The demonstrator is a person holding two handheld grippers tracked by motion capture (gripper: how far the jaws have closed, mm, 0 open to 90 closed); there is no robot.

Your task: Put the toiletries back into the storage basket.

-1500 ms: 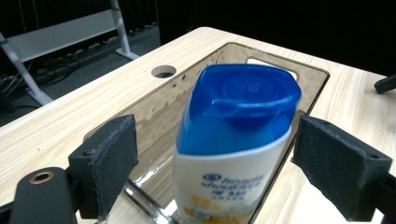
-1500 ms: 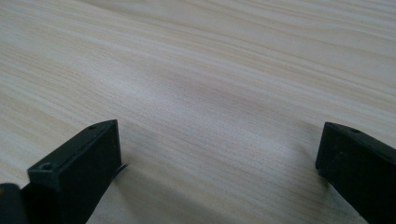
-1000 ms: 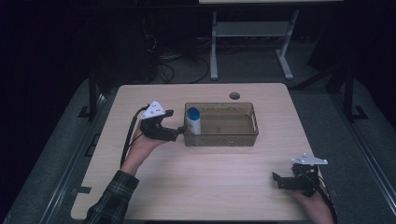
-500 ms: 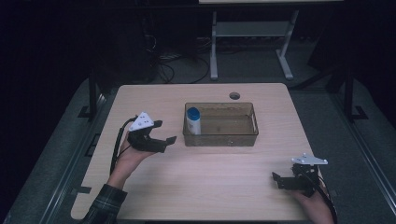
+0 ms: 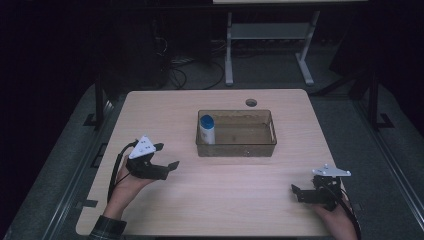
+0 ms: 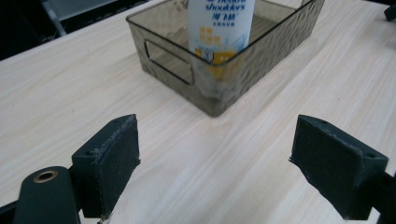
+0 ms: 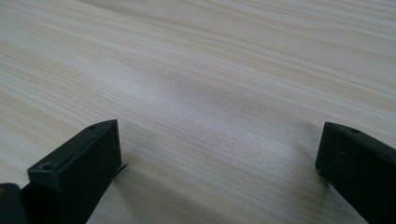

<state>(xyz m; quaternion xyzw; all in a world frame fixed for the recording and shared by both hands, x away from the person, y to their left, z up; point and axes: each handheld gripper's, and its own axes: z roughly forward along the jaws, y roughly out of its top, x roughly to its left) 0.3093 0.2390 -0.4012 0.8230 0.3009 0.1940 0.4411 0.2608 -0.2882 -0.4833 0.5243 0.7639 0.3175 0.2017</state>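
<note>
Looking down from the high view, the bottle point(image 5: 206, 129) stands upright in the left end of the bin point(image 5: 236, 148), close against its near-left corner, and the bin sits at the middle of the table point(image 5: 150, 107). The left tongs point(image 5: 167, 159) hover near the table's left edge, well apart from the bin, their jaws apart and empty, aimed roughly toward the bottle. The right tongs point(image 5: 296, 192) rest low at the near right corner, far from the bin, and hold nothing.

Along the left gripper view, the two black jaws stand wide apart with bare table between them. Ahead lies the bin's point(image 6: 243, 60) end wall with its handle slot, and the bottle point(image 6: 220, 28) rises behind that wall, white with blue lettering and an orange band; its cap is cut off by the frame's top.

Along the right gripper view, the jaws also stand wide apart over plain wood grain point(image 7: 210, 93), with nothing between them.

Judging by this, the bottle's placement in the bin looks complete and the left hand is clear of it. If more is wanted, the next move would call for either hand to fetch another thing, or for the left tongs to go forward and high enough to clear the bin's rim before closing on the bottle.
</note>
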